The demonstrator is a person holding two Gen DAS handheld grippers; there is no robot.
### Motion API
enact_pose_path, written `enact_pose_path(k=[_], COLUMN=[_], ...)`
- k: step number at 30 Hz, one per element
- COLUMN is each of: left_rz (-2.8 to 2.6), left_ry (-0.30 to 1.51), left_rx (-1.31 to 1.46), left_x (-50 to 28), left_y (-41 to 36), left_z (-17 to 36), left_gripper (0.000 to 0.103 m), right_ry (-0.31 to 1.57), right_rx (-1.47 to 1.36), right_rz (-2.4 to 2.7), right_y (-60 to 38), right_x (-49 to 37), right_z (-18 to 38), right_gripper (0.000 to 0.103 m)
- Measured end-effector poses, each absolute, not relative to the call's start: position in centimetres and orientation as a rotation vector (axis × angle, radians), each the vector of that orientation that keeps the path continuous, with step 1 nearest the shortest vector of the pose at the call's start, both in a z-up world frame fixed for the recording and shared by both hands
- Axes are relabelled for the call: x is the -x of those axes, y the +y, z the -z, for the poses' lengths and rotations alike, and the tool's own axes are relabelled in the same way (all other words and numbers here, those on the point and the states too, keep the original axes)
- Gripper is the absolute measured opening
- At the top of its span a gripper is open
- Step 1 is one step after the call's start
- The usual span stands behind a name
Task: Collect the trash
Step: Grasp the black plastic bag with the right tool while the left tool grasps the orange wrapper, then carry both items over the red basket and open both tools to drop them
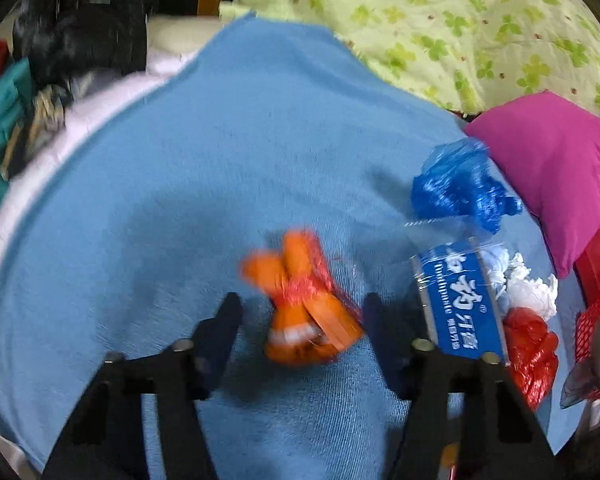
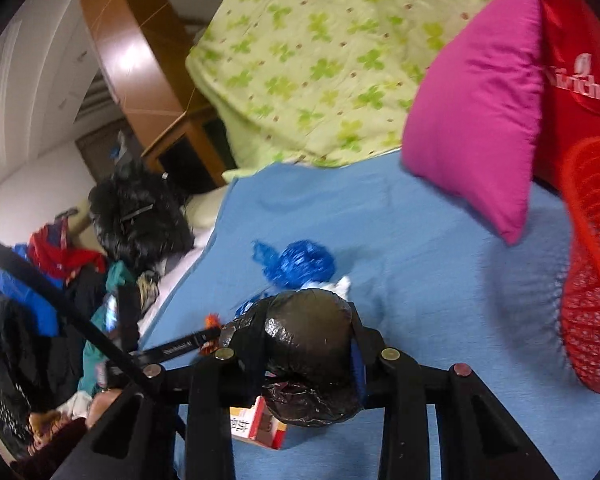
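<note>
In the left wrist view my left gripper (image 1: 302, 312) is open, its fingers on either side of an orange knotted plastic bundle (image 1: 304, 312) on the blue sheet (image 1: 204, 184). To the right lie a blue crumpled bag (image 1: 460, 188), a blue toothpaste box (image 1: 460, 300), white tissue (image 1: 528, 284) and a red plastic wad (image 1: 532, 352). In the right wrist view my right gripper (image 2: 296, 340) is shut on a black plastic bag ball (image 2: 304, 344), held above the sheet. The blue crumpled bag (image 2: 300, 264) lies beyond it.
A red mesh basket (image 2: 596, 264) stands at the right on the bed, next to a magenta pillow (image 2: 476, 116) and a green clover quilt (image 2: 320, 56). A small red-and-white box (image 2: 260, 424) lies under the right gripper. Dark clothes (image 2: 140, 212) pile at the left.
</note>
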State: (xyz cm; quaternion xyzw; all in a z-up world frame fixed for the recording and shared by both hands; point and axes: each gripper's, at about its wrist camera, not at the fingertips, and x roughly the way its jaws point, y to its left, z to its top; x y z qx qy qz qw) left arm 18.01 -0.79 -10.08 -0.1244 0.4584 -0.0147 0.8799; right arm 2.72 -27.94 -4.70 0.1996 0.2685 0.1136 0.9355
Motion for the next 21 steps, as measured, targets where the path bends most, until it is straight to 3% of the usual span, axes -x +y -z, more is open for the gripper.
enact_pose_path(k=[2, 10, 21], left_rz=[0.039, 0.038, 0.189], left_ry=[0.959, 0.899, 0.674], left_rx=[0.291, 0.261, 0.115], left_x=[-18.1, -16.0, -9.6], left_y=[-0.8, -0.1, -5.6], left_z=[10.3, 9.0, 0.7], left_gripper=[0.039, 0.035, 0.035], right_ry=[0.516, 0.461, 0.295], right_rx=[-0.405, -0.453, -0.518], right_rz=[-0.226, -0.207, -0.151], right_y=[-28.9, -31.3, -35.1], right_x=[-2.0, 0.1, 3.9], right_z=[4.7, 4.2, 1.9], right_gripper=[0.036, 0.036, 0.036])
